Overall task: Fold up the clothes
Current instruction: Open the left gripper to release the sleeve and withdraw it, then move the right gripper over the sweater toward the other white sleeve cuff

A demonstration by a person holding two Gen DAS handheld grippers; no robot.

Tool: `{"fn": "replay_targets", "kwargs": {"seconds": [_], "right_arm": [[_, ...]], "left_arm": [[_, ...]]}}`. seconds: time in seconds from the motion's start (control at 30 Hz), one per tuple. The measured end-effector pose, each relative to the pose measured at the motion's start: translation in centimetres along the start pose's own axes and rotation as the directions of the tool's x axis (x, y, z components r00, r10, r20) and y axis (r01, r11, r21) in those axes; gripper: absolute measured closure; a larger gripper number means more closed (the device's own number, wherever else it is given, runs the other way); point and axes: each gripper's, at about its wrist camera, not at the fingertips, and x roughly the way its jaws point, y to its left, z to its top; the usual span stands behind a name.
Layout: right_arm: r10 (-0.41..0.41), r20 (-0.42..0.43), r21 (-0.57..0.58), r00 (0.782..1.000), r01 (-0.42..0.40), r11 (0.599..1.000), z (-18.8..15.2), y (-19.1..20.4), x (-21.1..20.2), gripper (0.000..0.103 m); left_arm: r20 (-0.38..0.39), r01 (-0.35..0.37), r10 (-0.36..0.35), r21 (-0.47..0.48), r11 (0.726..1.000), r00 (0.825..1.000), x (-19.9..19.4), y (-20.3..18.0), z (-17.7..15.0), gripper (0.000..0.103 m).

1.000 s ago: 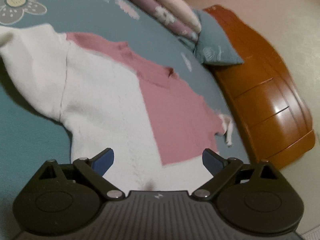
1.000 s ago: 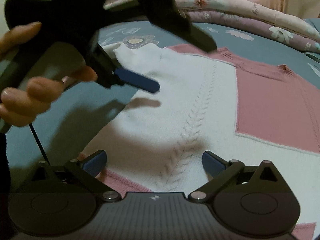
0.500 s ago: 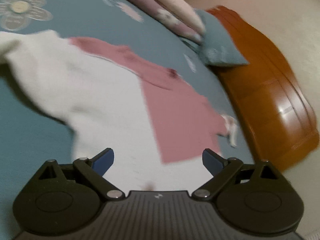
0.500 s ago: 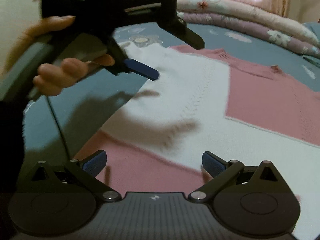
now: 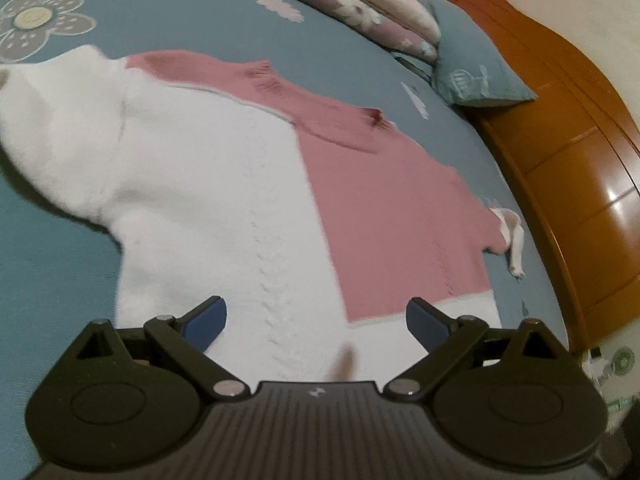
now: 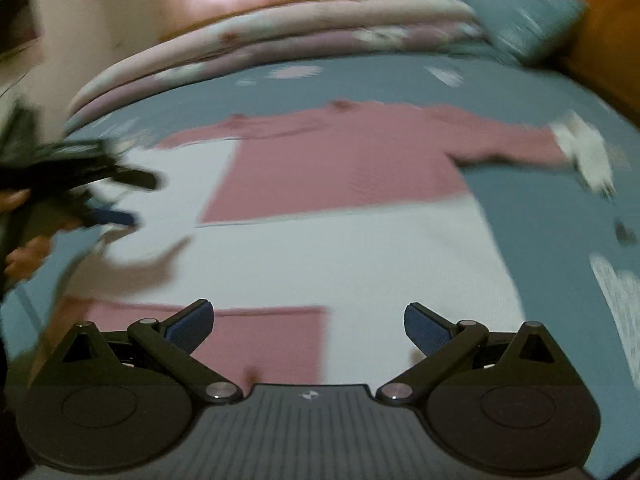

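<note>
A pink-and-white knit sweater (image 5: 248, 184) lies spread flat on the bed (image 5: 60, 280), directly ahead of both tools. The left tool (image 5: 316, 318) hovers over the white lower body of the sweater with its blue pads apart and nothing between them. The right tool (image 6: 308, 322) is likewise spread wide and empty above the hem, where a pink block meets white knit. One pink sleeve with a white cuff (image 6: 580, 152) stretches toward the bed's far side. The bed wears a teal flowered sheet; folded quilts (image 6: 280, 36) and a teal pillow (image 5: 476, 76) sit at its head beside a wooden headboard (image 5: 580, 168). Bare sheet surrounds the sweater on every side.
</note>
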Motion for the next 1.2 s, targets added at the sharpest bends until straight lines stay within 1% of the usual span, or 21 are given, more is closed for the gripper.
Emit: {"fn": "replay_targets", "kwargs": {"seconds": [0.03,0.07,0.1,0.2,0.3,0.37,0.43,0.47,0.53,0.6,0.7,0.8,0.87,0.93,0.97,1.0,1.03,1.07,1.13,1.17,1.2], "right_arm": [[-0.001,-0.025,0.051,1.000,0.002,0.999,-0.4,-1.3,0.4,0.000],[0.005,-0.048,0.100,0.999,0.000,0.995,-0.8,-2.5,0.9,0.000],[0.011,-0.051,0.132,0.999,-0.004,0.991,-1.1,-3.4,1.2,0.000],[0.028,-0.031,0.170,0.999,-0.022,0.985,-0.8,-4.9,1.0,0.000],[0.032,0.046,0.176,0.998,-0.040,0.984,0.3,-6.2,-0.1,0.000],[0.036,0.075,0.214,0.997,-0.051,0.975,1.3,-7.2,-0.3,0.003],[0.068,0.079,0.264,0.995,-0.087,0.961,2.2,-7.8,-0.4,0.005],[0.089,0.083,0.284,0.993,-0.109,0.953,2.4,-8.0,-0.3,0.006],[0.125,0.093,0.296,0.988,-0.147,0.944,2.2,-7.8,-0.1,0.006],[0.144,0.082,0.301,0.986,-0.163,0.940,1.8,-7.5,0.6,0.006],[0.152,0.038,0.322,0.988,-0.156,0.934,1.0,-7.2,2.2,0.005],[0.157,0.039,0.312,0.987,-0.161,0.936,0.7,-7.0,2.2,0.002],[0.147,0.022,0.287,0.989,-0.147,0.946,0.9,-6.6,2.2,0.001],[0.128,0.010,0.264,0.992,-0.126,0.956,0.8,-6.0,2.2,0.000],[0.122,0.009,0.255,0.992,-0.121,0.959,0.7,-5.9,2.1,0.000],[0.119,0.009,0.247,0.993,-0.117,0.962,0.6,-5.8,2.0,0.000],[0.117,0.010,0.242,0.993,-0.116,0.963,0.4,-5.8,1.8,0.000],[0.115,0.011,0.237,0.993,-0.114,0.965,0.3,-5.8,1.7,0.000],[0.107,0.008,0.225,0.994,-0.106,0.969,0.3,-5.7,1.7,0.000],[0.099,0.005,0.217,0.995,-0.098,0.971,0.3,-5.5,1.7,0.000],[0.088,0.001,0.206,0.996,-0.086,0.975,0.2,-5.3,1.7,0.000]], "left_arm": [[-0.007,0.001,-0.001,0.010,1.000,1.000,0.1,-0.2,0.0,0.007],[-0.016,-0.012,0.012,0.016,1.000,1.000,0.5,-0.2,-0.1,0.007],[-0.025,-0.031,0.032,0.017,0.999,0.999,0.9,-0.2,-0.1,0.007],[-0.015,-0.036,0.036,0.008,0.999,0.999,1.2,0.1,-0.3,0.005],[-0.022,-0.041,0.041,0.011,0.999,0.999,1.2,-0.1,-0.2,0.004],[-0.026,-0.044,0.045,0.013,0.999,0.999,1.3,-0.2,-0.2,0.003],[-0.030,-0.053,0.053,0.008,0.999,0.998,1.2,-0.5,-0.1,0.003],[-0.028,-0.048,0.048,0.002,0.999,0.998,1.1,-0.8,-0.1,0.003],[-0.024,-0.013,0.013,0.003,1.000,1.000,1.0,-1.4,-0.1,0.003],[-0.038,0.025,-0.024,0.019,1.000,0.999,1.5,-1.9,-0.1,0.003],[-0.066,-0.005,0.006,0.018,1.000,0.998,2.6,-1.8,-0.3,0.003],[-0.068,0.007,-0.007,0.008,1.000,0.998,2.1,-1.0,-0.2,0.003],[-0.040,-0.041,0.040,-0.006,0.999,0.998,1.0,-0.1,0.1,0.003],[0.009,-0.117,0.117,-0.040,0.992,0.993,-0.4,1.4,0.6,0.003],[0.020,-0.098,0.099,-0.073,0.993,0.995,-1.0,2.4,0.8,0.003],[0.024,-0.043,0.046,-0.116,0.992,0.999,-1.6,3.4,0.9,0.003],[0.031,-0.004,0.009,-0.159,0.987,0.999,-2.2,4.3,0.9,0.003],[0.042,0.000,0.008,-0.177,0.984,0.999,-2.7,4.6,0.9,0.003],[0.063,-0.021,0.033,-0.178,0.984,0.997,-3.5,4.5,0.7,0.003],[0.063,-0.006,0.017,-0.171,0.985,0.998,-3.6,4.2,0.6,0.003],[0.059,0.025,-0.016,-0.165,0.986,0.998,-3.6,3.9,0.5,0.003]]}}
